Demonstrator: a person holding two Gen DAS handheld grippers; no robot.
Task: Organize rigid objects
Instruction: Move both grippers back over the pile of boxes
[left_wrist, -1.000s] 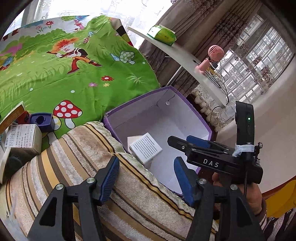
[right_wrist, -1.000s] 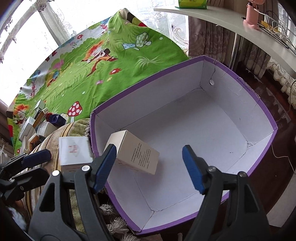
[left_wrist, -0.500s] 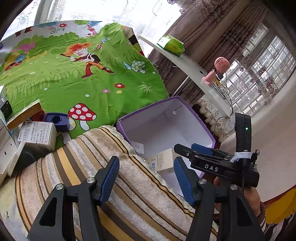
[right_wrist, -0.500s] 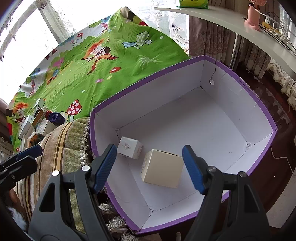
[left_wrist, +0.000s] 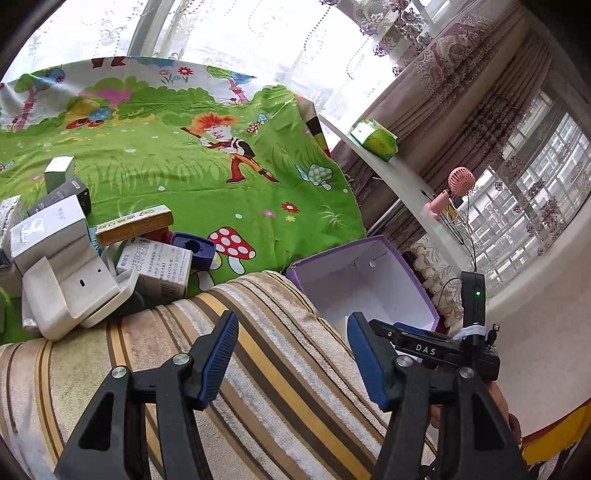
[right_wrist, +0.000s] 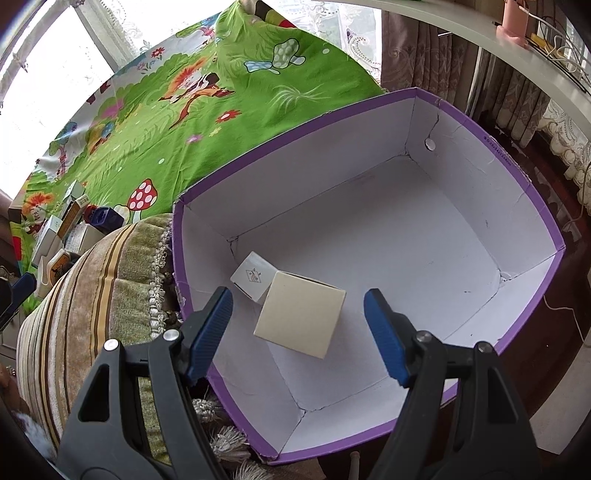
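Left wrist view: the left gripper stands parted and empty over the striped cushion, with the pile of small boxes well off to its left on the green cloth; in my judgement, a careless reach risks toppling the loosely stacked pile. Right wrist view: the right gripper hangs wide and empty above the purple box, the beige carton lying below between its fingers, touching a small white carton; lowering here could knock both.
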